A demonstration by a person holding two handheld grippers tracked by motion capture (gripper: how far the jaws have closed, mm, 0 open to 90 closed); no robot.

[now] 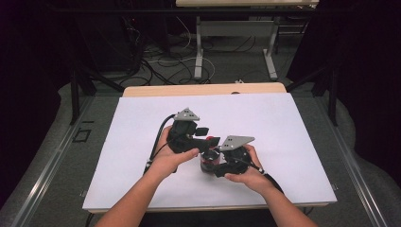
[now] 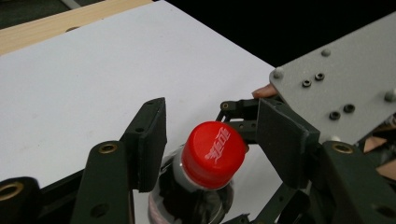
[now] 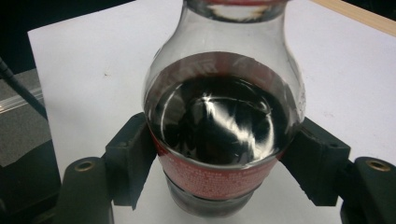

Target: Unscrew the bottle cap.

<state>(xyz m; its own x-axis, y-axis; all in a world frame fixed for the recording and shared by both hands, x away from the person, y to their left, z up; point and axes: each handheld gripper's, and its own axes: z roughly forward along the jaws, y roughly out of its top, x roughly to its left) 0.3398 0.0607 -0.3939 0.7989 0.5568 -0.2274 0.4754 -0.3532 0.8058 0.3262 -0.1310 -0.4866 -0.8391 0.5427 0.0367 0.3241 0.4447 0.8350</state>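
A small clear bottle (image 3: 224,126) of dark drink with a red label stands upright on the white sheet (image 1: 142,142), near the middle of its front half. My right gripper (image 3: 222,154) is shut on its lower body, one pad pressed on each side at the label. My left gripper (image 2: 212,122) is open around the red cap (image 2: 213,154), and a small gap separates each pad from the cap. In the high view the left gripper (image 1: 204,137) is over the bottle (image 1: 206,163) from the left, and the right gripper (image 1: 218,165) holds it from the right.
The white sheet covers most of the wooden table (image 1: 203,89), with bare sheet on every side of the bottle. The right gripper's grey plate (image 2: 345,84) sits close to my left jaws. Cables (image 1: 161,66) and another table's legs (image 1: 198,47) lie beyond the far edge.
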